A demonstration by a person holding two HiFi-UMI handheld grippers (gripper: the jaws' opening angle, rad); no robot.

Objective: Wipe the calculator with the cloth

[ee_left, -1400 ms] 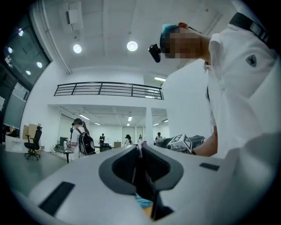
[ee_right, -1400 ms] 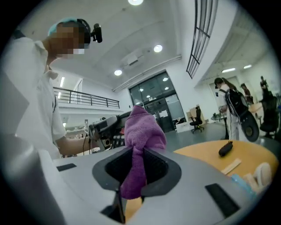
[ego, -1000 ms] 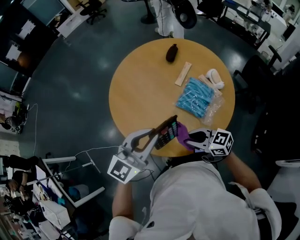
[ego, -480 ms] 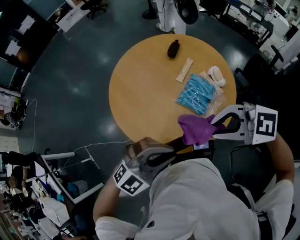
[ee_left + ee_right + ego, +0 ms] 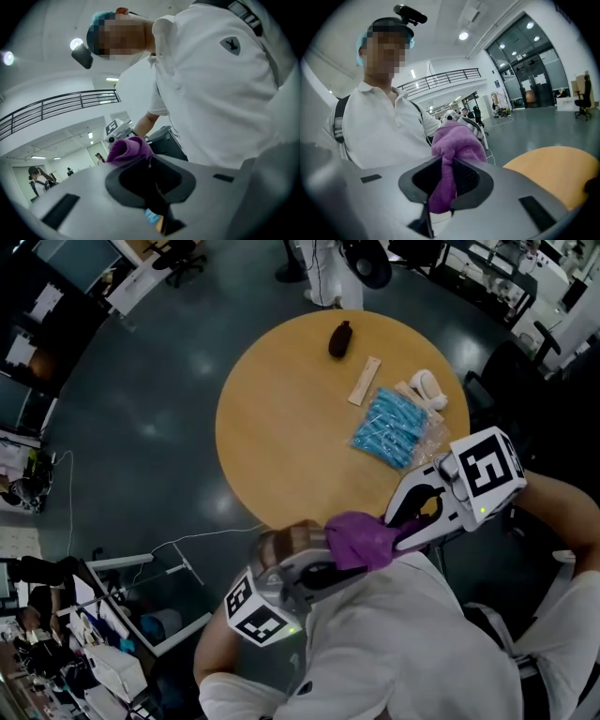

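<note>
two grippers, the left gripper (image 5: pixel 330 572) and the right gripper (image 5: pixel 396 527), meet just off the six o'clock edge of the round wooden table (image 5: pixel 281 427), over the person's white shirt (image 5: pixel 403 643). the left gripper pinches the dark calculator (image 5: pixel 156 196), seen edge-on between its jaws. the right gripper, angled in from three o'clock, is clamped on a purple cloth (image 5: pixel 361 538), whose bunched end sits at the left gripper's jaw tips. farther out, toward two o'clock on the tabletop, lie a blue packet (image 5: pixel 389 430), a pale wooden stick (image 5: pixel 365 381) and a white object (image 5: pixel 429 390). a dark object (image 5: pixel 339 338) sits near twelve.
</note>
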